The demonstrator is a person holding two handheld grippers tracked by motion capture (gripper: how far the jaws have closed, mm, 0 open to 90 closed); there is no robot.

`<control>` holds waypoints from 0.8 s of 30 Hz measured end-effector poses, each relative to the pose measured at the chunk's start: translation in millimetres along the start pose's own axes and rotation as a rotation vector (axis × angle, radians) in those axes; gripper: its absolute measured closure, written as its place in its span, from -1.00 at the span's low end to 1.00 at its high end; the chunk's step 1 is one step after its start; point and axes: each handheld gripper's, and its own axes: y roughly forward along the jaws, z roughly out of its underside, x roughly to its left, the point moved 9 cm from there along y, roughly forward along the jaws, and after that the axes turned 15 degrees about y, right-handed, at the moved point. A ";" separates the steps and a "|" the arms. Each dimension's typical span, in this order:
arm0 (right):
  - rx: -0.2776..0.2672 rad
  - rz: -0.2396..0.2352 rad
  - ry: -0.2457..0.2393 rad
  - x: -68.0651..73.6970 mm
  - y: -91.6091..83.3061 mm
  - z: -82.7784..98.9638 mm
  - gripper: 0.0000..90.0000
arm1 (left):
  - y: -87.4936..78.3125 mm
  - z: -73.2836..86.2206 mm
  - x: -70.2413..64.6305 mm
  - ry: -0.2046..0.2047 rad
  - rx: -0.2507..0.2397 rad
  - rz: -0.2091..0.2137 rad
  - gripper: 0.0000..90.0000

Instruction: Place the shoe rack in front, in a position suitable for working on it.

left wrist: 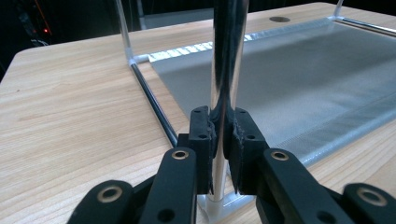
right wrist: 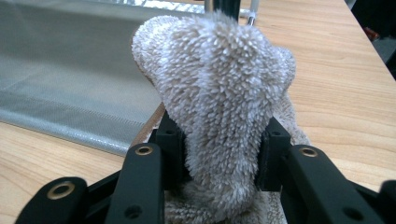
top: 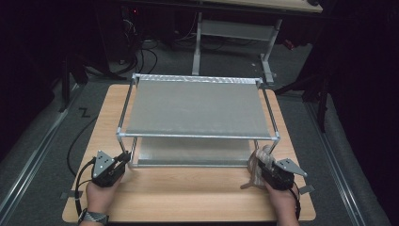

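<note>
While the left gripper [top: 123, 157] is clenched on the front left post [left wrist: 227, 70] of the metal rack [top: 197, 135], the right gripper [top: 260, 165] grasps a beige fluffy cloth [top: 259, 162] at the rack's front right corner. Seen from the high view, the rack stands at 12 o'clock from the person, on the wooden table [top: 188, 197], and the two hands sit at about 7 o'clock and 5 o'clock of it.

The relation that matters is between the cloth and the right post. The post's long axis is upright, and the cloth bunch stands just in front of it, toward 12 o'clock from the right gripper. The right hand is clearly the nearer one, so I judge that the wiping of this post belongs to it, while the left hand holds the frame steady.

From the left gripper view, the pads press the shiny tube from both sides, just above its foot. From the right gripper view, the cloth [right wrist: 219, 93] is squeezed between the jaws and hides most of the post; I cannot tell if it touches the tube. The high view gives the whole rack with its grey shelves [top: 195, 106].
</note>
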 end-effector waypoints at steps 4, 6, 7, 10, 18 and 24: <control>-0.005 0.001 -0.015 1.0 -1.6 -2.0 0.35 | 0.1 0.0 0.0 0.003 0.001 -0.003 0.79; -0.012 -0.002 -0.015 1.1 -3.1 -3.8 0.34 | 0.2 -0.1 -0.3 0.003 0.001 -0.005 0.79; -0.017 -0.002 -0.014 1.3 -3.9 -5.1 0.33 | 0.1 -0.1 -0.5 0.004 0.001 -0.003 0.79; -0.034 0.000 -0.023 2.5 -7.7 -10.5 0.31 | -0.2 -0.2 -0.7 0.004 0.000 -0.002 0.79; -0.099 -0.002 -0.021 6.6 -18.7 -25.7 0.28 | 0.1 -0.7 -2.4 0.011 0.000 0.000 0.79; -0.170 -0.014 -0.028 12.9 -30.2 -44.7 0.22 | 0.1 -0.7 -2.4 0.011 -0.001 0.000 0.79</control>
